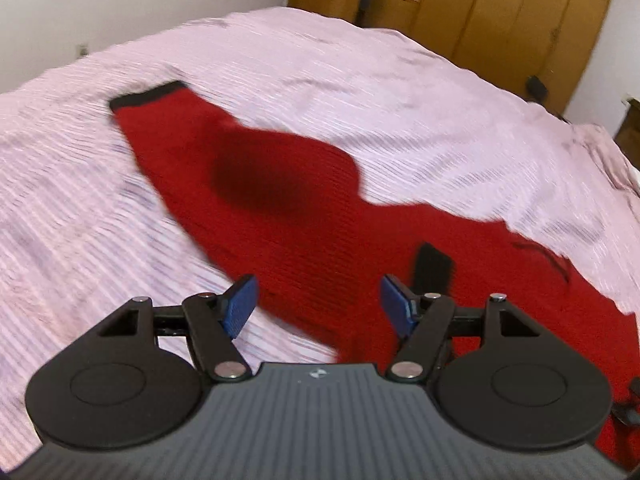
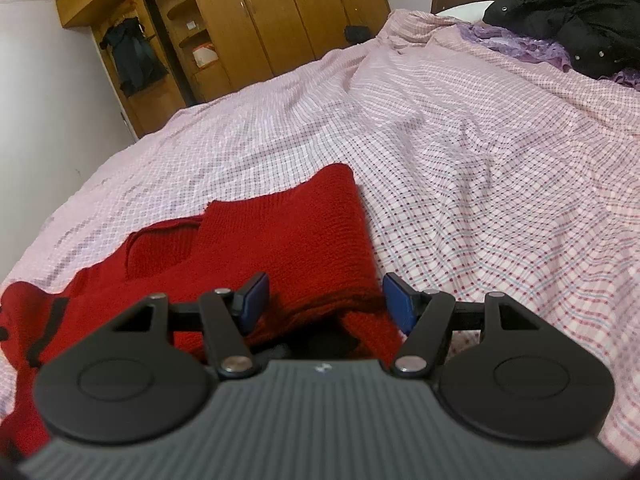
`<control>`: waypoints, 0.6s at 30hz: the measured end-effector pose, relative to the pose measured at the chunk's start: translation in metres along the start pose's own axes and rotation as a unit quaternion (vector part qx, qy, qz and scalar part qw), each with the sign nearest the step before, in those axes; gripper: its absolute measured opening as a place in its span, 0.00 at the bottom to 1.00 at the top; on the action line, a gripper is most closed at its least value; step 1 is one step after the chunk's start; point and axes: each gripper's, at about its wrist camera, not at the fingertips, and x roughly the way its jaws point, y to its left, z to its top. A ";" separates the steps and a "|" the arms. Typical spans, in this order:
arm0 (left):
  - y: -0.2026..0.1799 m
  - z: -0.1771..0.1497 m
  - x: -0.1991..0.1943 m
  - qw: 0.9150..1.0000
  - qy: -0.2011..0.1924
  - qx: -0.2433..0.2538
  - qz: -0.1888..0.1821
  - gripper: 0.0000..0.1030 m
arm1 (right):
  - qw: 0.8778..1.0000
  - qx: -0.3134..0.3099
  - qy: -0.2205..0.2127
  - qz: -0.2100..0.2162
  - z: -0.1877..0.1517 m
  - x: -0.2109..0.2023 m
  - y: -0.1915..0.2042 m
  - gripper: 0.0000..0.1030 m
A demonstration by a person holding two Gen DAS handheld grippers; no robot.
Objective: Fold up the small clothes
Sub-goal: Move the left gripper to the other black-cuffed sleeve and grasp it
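Observation:
A red knit sweater [image 1: 280,208] lies spread on the pink checked bed sheet [image 1: 360,80]. One sleeve reaches away from me and ends in a black cuff [image 1: 148,98]. My left gripper [image 1: 316,304] hovers open over the sweater's near part, nothing between its blue pads; a black band [image 1: 434,268] lies just past the right finger. The left wrist view is motion-blurred. In the right wrist view, a folded part of the sweater [image 2: 280,240] runs between the fingers of my right gripper [image 2: 326,304]. Its jaws stand apart, and the pads sit at the fold's sides without visibly squeezing it.
Wooden wardrobes [image 2: 280,20] line the far wall beyond the bed, with a dark jacket [image 2: 134,56] hanging in an open section. A heap of black clothes [image 2: 580,12] and a purple garment [image 2: 520,44] lie at the bed's far right corner.

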 end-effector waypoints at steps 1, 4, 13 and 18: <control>0.007 0.004 -0.001 1.000 -0.001 -0.001 0.004 0.71 | 1.000 -0.004 0.000 -0.001 0.002 -0.006 0.004 0.64; 0.035 0.019 -0.003 1.000 -0.012 -0.010 0.024 0.72 | 1.000 -0.027 -0.002 0.013 0.003 -0.025 0.015 0.64; 0.107 0.052 0.027 0.998 -0.023 -0.056 0.026 0.71 | 0.995 -0.045 0.068 0.055 -0.020 -0.067 0.044 0.64; 0.118 0.055 0.050 0.999 -0.018 -0.025 0.022 0.71 | 0.992 -0.081 0.094 0.037 -0.041 -0.072 0.061 0.63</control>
